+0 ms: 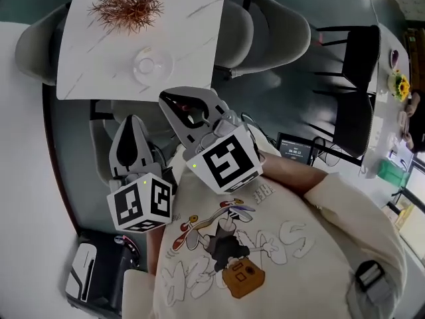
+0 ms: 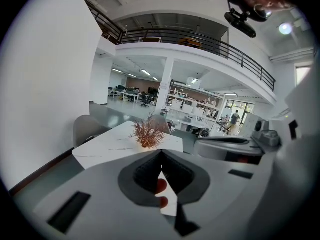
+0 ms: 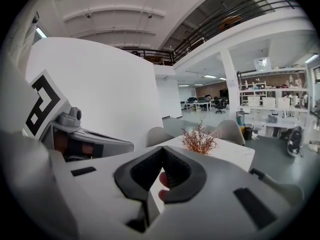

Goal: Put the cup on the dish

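Observation:
On the white marble table [image 1: 86,58], near its front edge, stands clear round glassware [image 1: 151,64]; I cannot tell cup from dish in it. Both grippers hover in front of the table, short of its edge. My left gripper [image 1: 133,120] is shut with nothing in it, its jaws meeting at the tip [image 2: 161,151]. To its right, my right gripper [image 1: 171,98] is shut as well and empty [image 3: 162,149]. In both gripper views the jaws hide the glassware; only the table [image 2: 115,146] [image 3: 235,154] and its plant show beyond them.
A dried reddish plant [image 1: 129,2] [image 2: 147,134] [image 3: 199,141] stands at the table's far end. Grey chairs [image 1: 265,28] [image 1: 36,42] flank the table, and black chairs [image 1: 352,45] stand to the right. A white wall [image 1: 20,178] runs along the left.

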The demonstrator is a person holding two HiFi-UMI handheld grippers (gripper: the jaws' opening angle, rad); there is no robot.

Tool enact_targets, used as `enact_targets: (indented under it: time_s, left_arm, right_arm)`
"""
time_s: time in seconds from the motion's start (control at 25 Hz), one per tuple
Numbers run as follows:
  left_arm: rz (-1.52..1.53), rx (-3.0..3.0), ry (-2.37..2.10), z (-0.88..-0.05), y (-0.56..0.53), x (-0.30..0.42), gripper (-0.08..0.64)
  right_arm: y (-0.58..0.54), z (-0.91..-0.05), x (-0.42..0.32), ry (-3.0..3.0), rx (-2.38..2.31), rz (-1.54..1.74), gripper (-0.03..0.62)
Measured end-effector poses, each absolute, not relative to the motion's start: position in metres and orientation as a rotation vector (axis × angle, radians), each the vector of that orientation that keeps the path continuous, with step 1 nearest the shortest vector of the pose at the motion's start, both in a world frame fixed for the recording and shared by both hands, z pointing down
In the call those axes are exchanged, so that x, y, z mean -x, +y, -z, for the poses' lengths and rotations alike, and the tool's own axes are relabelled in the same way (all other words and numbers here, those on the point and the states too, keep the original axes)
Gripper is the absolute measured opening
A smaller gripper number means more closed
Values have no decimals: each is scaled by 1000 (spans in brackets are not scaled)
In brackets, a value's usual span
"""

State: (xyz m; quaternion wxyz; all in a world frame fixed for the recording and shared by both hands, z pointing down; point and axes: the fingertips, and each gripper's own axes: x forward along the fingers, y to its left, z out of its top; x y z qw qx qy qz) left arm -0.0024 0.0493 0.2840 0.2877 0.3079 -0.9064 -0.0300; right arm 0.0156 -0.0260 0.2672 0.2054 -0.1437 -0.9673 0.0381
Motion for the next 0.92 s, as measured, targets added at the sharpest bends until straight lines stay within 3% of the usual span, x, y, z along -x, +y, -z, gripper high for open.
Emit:
enact_targets:
  time_s: [0.92]
  left_arm:
    - [43,-951,-2373,-285,3,-35,3]
  right_arm:
    - [-59,-263,-46,-2758,337,-295,5]
